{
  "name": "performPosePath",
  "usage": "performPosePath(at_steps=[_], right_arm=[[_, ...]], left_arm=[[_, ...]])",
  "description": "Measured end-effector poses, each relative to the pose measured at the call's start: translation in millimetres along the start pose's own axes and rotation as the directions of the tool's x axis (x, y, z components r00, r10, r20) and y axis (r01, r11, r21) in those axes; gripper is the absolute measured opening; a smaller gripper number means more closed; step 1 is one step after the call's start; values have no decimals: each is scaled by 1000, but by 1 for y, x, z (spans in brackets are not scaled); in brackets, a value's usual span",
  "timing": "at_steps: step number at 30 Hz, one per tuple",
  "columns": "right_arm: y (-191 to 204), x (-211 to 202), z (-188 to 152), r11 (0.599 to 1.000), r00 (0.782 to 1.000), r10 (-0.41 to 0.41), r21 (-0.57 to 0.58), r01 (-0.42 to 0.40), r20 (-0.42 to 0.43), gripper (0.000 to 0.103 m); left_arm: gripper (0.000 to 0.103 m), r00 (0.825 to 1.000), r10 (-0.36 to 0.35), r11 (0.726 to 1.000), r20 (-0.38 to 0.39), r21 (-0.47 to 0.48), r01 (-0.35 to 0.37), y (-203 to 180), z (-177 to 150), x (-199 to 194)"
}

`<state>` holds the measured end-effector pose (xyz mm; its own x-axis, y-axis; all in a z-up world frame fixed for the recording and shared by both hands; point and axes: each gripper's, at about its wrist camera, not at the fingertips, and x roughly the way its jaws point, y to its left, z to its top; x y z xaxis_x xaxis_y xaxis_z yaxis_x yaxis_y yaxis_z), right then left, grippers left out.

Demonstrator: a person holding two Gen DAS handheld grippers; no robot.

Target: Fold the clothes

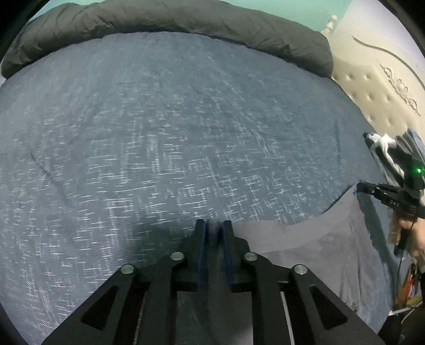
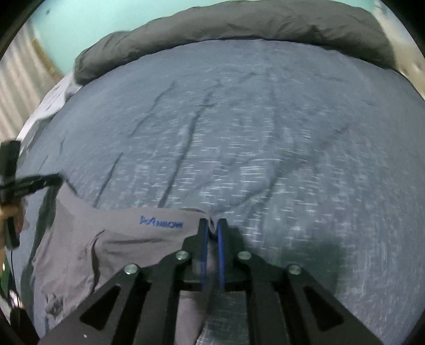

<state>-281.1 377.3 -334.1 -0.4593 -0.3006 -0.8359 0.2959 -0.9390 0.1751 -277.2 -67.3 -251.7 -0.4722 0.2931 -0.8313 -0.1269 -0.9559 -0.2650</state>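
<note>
A grey garment (image 1: 305,246) with a blue printed logo (image 2: 162,223) hangs stretched between my two grippers over the bed. My left gripper (image 1: 213,224) is shut on one top corner of it, with fabric pinched between the blue pads. In the right wrist view my right gripper (image 2: 212,224) is shut on the other top corner. Each gripper also shows in the other's view: the right gripper (image 1: 358,187) at the far right edge, the left gripper (image 2: 58,179) at the far left. The garment's lower part drapes down over the bed cover, slightly wrinkled.
The blue-grey bed cover (image 1: 159,132) spreads ahead, with creases (image 2: 186,148). A rolled dark grey duvet (image 1: 186,24) lies along the far edge. A cream tufted headboard (image 1: 372,87) stands at the right, with a white and dark bundle (image 1: 382,143) beside it. A hand (image 1: 414,233) holds the right gripper.
</note>
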Motion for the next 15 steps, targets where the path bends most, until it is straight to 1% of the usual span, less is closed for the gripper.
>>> performPosePath(at_steps=[1, 3, 5, 7, 9, 11, 13, 15], right_arm=[[-4, -7, -3, 999, 1000, -15, 30, 15, 18, 21], [-13, -22, -11, 994, 999, 2, 110, -8, 51, 23], [-16, -39, -25, 982, 996, 43, 180, -57, 78, 26], [-15, -55, -43, 968, 990, 89, 226, -112, 109, 27], [-11, -68, -67, 945, 981, 143, 279, -174, 127, 27], [-8, -76, -92, 918, 974, 179, 332, -215, 135, 29], [-7, -79, -111, 902, 973, 180, 369, -223, 147, 29], [-6, -82, -128, 887, 972, 174, 402, -225, 160, 29]], left_arm=[[22, 1000, 8, 1000, 23, -22, -7, 5, -2, -7], [22, 999, 4, 999, 52, -52, -1, 10, -9, -20], [23, 996, 15, 998, 83, -68, -9, 11, -23, -38], [24, 994, 25, 996, 102, -85, -16, 12, -38, -54], [30, 993, 21, 993, 118, -118, -7, 14, -58, -66], [32, 991, 9, 989, 130, -147, 10, 10, -83, -76], [34, 991, 4, 985, 136, -169, 19, 2, -108, -84], [43, 991, -1, 982, 134, -186, 26, -4, -129, -88]])
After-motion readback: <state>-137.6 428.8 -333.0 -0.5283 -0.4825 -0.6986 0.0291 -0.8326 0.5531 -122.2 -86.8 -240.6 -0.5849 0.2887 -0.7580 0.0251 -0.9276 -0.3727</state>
